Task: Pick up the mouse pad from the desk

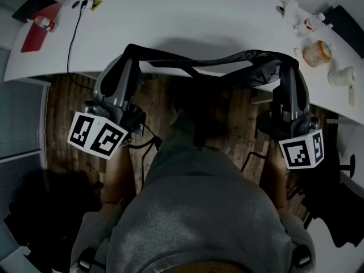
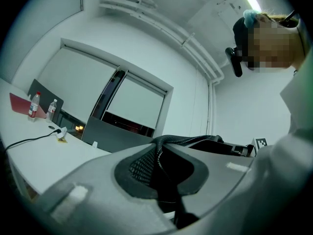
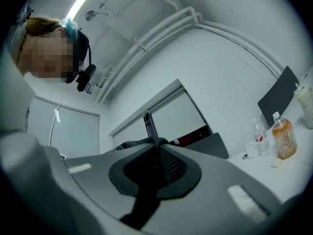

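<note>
The left hand-held gripper (image 1: 129,56) is squeezed shut on the left end of the mouse pad (image 1: 210,66). The pad is up in the air, off the desk (image 1: 170,16), by the desk's near edge. It is a long black strip that runs from 9 o'clock to 3 o'clock. The right hand-held gripper (image 1: 287,66) is squeezed shut on the right end. Each hand has its own end, so neither is nearer. The desk lies at 12 o'clock from the pad. I think the pick-up is almost done.

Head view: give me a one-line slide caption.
The left gripper and right gripper hold a limp black mouse pad between them at the near edge of the white desk.
</note>
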